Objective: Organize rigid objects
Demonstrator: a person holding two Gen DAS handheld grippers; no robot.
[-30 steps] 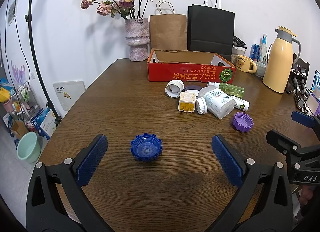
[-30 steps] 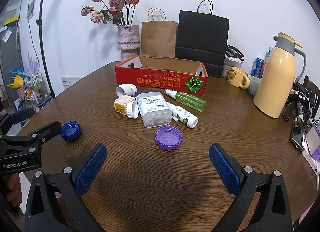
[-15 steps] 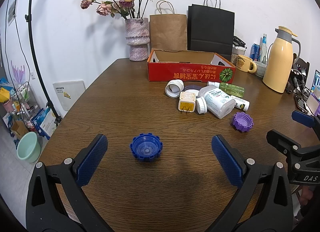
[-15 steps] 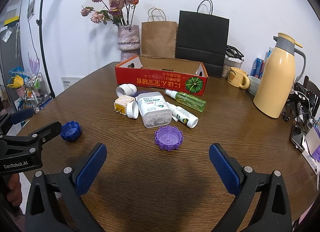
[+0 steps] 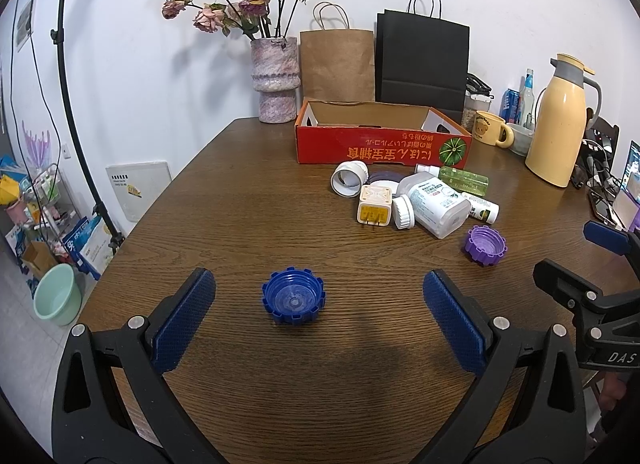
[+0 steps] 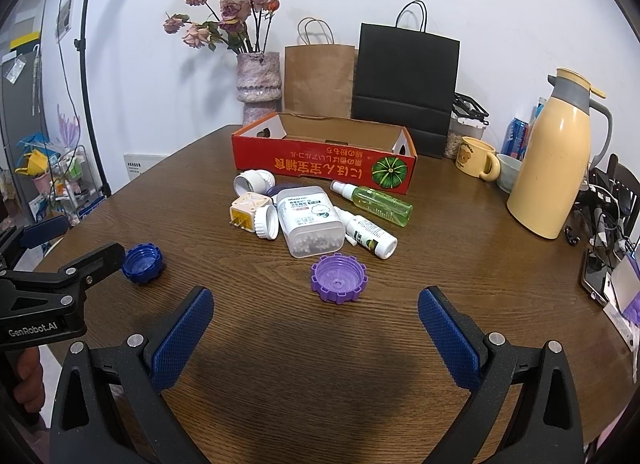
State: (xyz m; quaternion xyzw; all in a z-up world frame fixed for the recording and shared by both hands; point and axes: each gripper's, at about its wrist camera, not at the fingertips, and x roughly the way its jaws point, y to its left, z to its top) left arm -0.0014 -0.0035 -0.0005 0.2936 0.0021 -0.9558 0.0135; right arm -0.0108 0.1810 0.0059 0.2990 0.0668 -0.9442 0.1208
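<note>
The blue cap (image 5: 292, 301) is the landmark. Around it the desk (image 5: 240, 216) lies bare on every side, so the left tongs (image 5: 319, 318), spread wide with a pad well clear on either side of the cap, have open passage in to it. Beyond the cap, towards the red box (image 5: 382, 148), a tight cluster blocks the way: a white jar (image 5: 349, 178), a plug adapter (image 5: 374, 206), a white pill bottle (image 5: 434, 206), a green spray bottle (image 5: 464, 181) and a small white bottle (image 5: 482, 208), mostly touching. The purple cap (image 6: 338, 278) sits apart from that cluster, with clear wood between it and the right tongs (image 6: 316, 338), also spread wide. The box stands open-topped.
</note>
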